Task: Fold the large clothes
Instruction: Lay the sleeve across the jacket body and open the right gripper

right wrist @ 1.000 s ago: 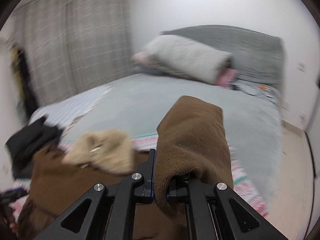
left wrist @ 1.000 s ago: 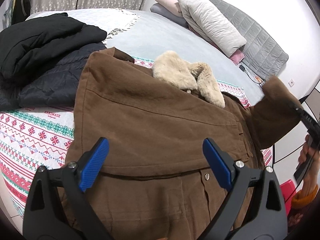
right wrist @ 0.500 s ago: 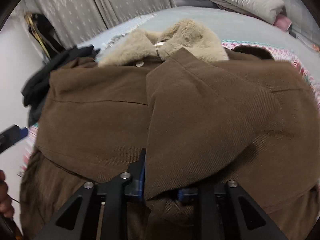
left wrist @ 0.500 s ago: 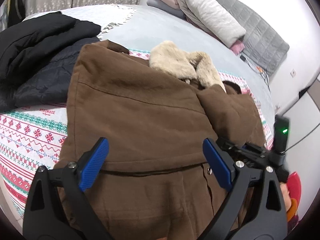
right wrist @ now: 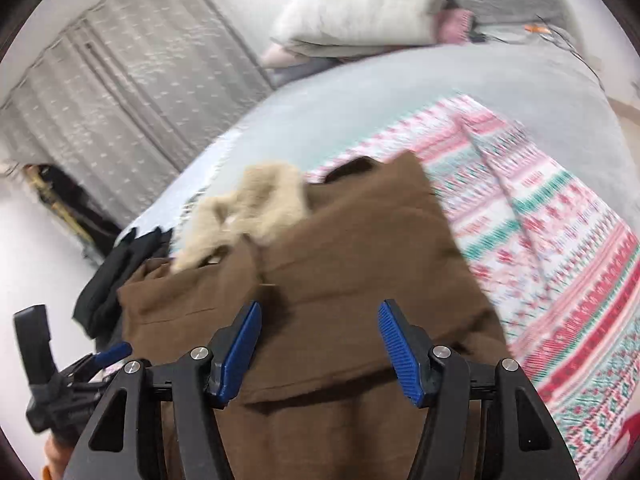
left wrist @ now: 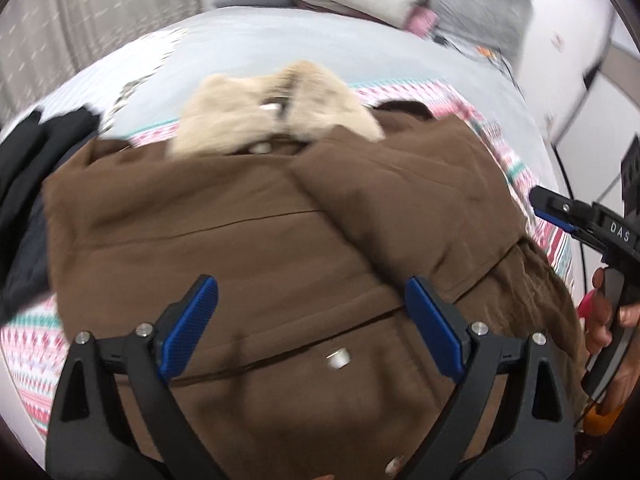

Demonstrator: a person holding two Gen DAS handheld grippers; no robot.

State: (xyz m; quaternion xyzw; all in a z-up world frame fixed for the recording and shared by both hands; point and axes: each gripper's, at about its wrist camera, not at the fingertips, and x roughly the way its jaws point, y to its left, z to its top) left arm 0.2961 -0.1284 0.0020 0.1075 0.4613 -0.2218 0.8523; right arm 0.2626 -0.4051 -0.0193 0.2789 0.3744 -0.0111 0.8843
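Note:
A large brown coat (left wrist: 248, 248) with a cream fur collar (left wrist: 280, 108) lies on the bed; it also shows in the right wrist view (right wrist: 360, 272). Both sleeves are folded in across its front, the right sleeve (left wrist: 404, 200) on top. My left gripper (left wrist: 312, 324) is open and empty above the coat's middle. My right gripper (right wrist: 320, 344) is open and empty above the folded right sleeve (right wrist: 372, 248). In the left wrist view the right gripper (left wrist: 560, 216) shows at the coat's right edge.
A red, white and green patterned blanket (right wrist: 552, 216) lies under the coat on a grey bed (left wrist: 304, 48). Dark jackets (left wrist: 24, 168) are piled at the left. Pillows (right wrist: 360, 20) sit at the headboard. Curtains (right wrist: 132, 80) hang behind.
My right gripper carried the right sleeve over the coat's front, let it go and opened, then drew back. My left gripper stayed open and shifted toward the coat's centre.

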